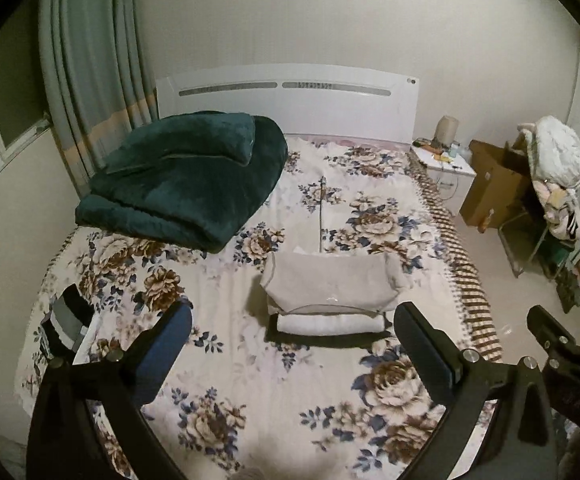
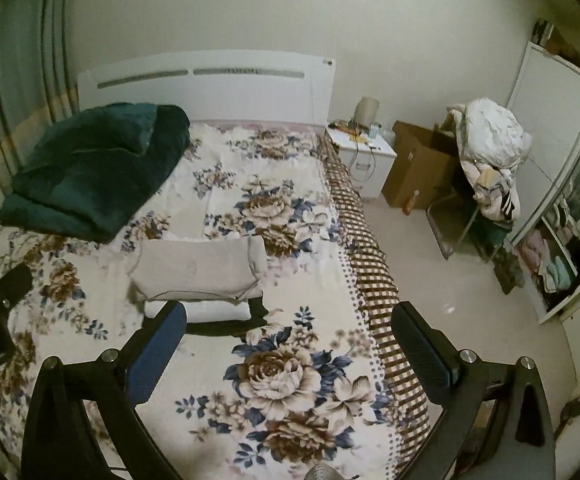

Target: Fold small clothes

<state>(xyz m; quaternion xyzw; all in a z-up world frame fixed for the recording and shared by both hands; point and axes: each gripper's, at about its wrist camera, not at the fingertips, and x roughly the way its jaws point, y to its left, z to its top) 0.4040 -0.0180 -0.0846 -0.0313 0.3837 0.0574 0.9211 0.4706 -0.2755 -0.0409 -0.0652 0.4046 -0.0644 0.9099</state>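
1. Pale walls and a white headboard [image 1: 290,96] close off the room behind a bed [image 1: 249,380] covered with a floral sheet; grey-green curtains [image 1: 89,80] hang at the bed's far left corner.
2. Toward that far left corner lies a dark green blanket [image 1: 185,176], folded into a thick bundle.
3. Near the middle of the bed sits a small stack of folded clothes [image 1: 330,292] — a grey garment on top, a white one [image 1: 330,323] under it, and something dark at the very bottom; what that is cannot be told.
4. The left hand-held gripper [image 1: 292,344] hangs over the bed on the near side of the stack, fingers spread wide and empty, touching nothing.
5. The right hand-held gripper [image 2: 287,344] is also released — its fingers stand wide apart above the sheet near the bed's right edge, with the stack [image 2: 197,272] ahead and to the left.
6. Beyond the bed's far right corner stand a white nightstand [image 2: 366,160] with small items and a lamp, a cardboard box [image 2: 418,164], and a chair heaped with laundry [image 2: 494,140].
7. An open wardrobe [image 2: 562,200] fills the right side of the right wrist view.
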